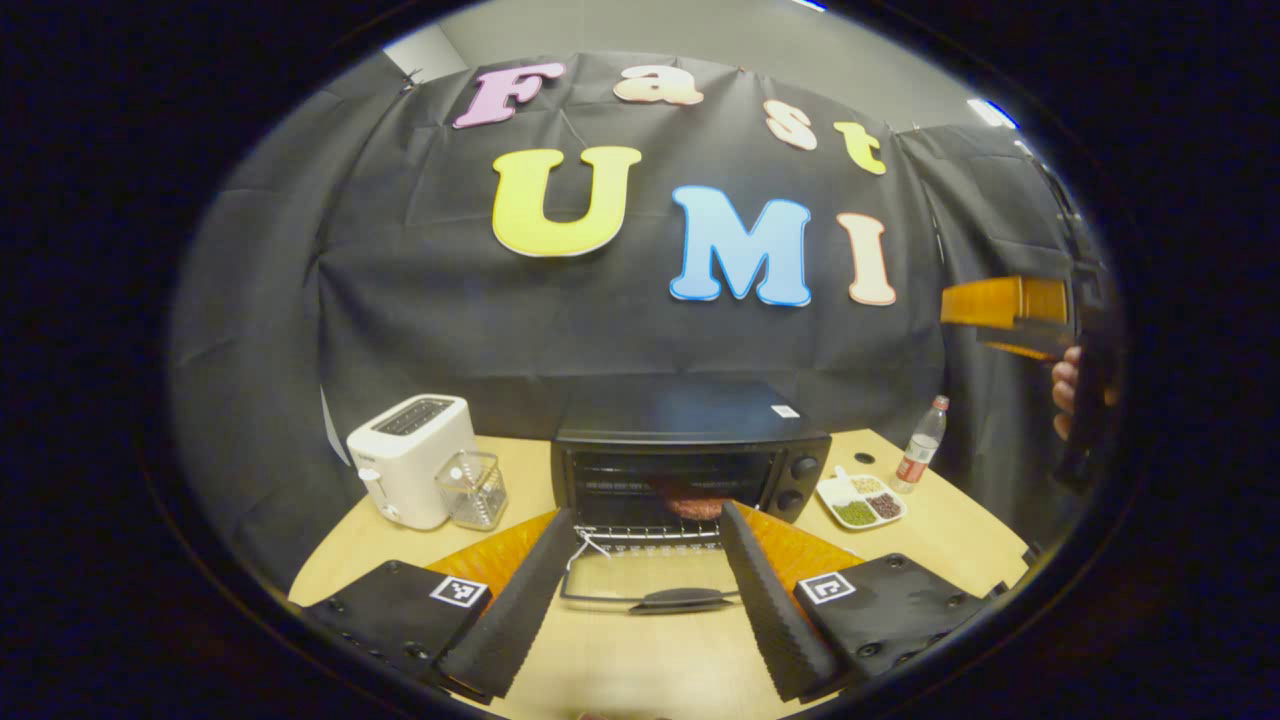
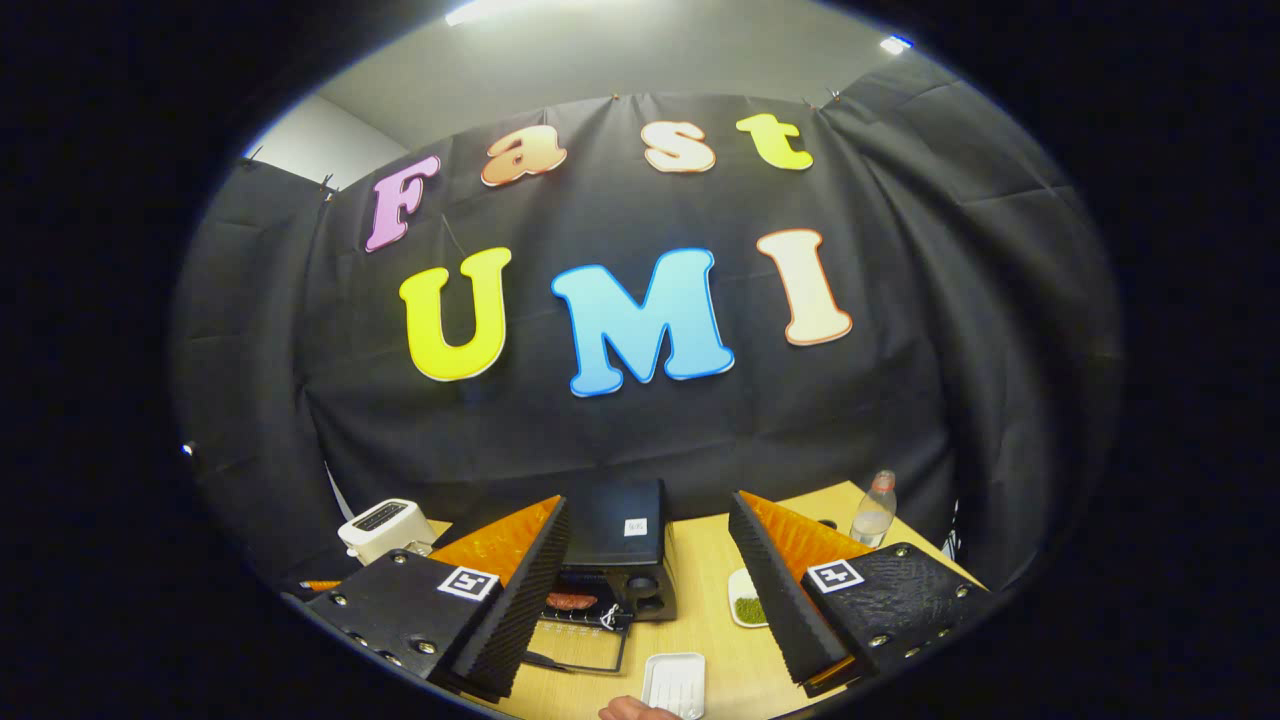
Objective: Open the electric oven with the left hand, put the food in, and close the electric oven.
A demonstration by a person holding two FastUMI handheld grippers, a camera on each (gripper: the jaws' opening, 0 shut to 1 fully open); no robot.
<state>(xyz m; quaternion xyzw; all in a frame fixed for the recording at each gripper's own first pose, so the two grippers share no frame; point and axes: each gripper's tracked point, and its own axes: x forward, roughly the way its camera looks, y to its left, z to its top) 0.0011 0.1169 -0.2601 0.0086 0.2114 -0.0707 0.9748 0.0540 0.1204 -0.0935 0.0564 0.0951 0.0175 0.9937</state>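
Left gripper view: black oven (image 1: 690, 455) at mid-bench, door (image 1: 650, 580) dropped flat toward the camera, dark handle (image 1: 685, 599) at its near edge. Reddish-brown food (image 1: 693, 503) on the wire rack (image 1: 650, 535) inside, behind the open mouth. Two knobs (image 1: 797, 482) stacked on the oven's right side. Left claw (image 1: 640, 590) released, ribbed black fingers (image 1: 510, 620) spread wide on either side of the lowered door, touching nothing, hovering above the bench (image 1: 620, 670). White toaster (image 1: 412, 458) left of the oven, a small clear container (image 1: 475, 490) just beside it. White divided dish (image 1: 862, 498) with green and dark fillings right of the oven, a plastic bottle (image 1: 920, 445) near it. Right claw (image 1: 1010, 315) raised high at the far right, orange side showing, held by a hand (image 1: 1068, 390); cannot tell how its fingers stand from here.

Right gripper view: oven (image 2: 615, 550) seen from above and to the right, door (image 2: 585, 645) down, food (image 2: 572, 601) visible inside. Right claw (image 2: 645, 600) released, fingers (image 2: 520, 610) wide apart and empty, well above the bench (image 2: 720, 640). Empty white tray (image 2: 673, 684) near the bottom edge, right of the door, part of a hand (image 2: 630, 709) just beside it. Toaster (image 2: 385, 528) at far left, green-filled dish (image 2: 748, 603) and bottle (image 2: 874, 510) to the right.
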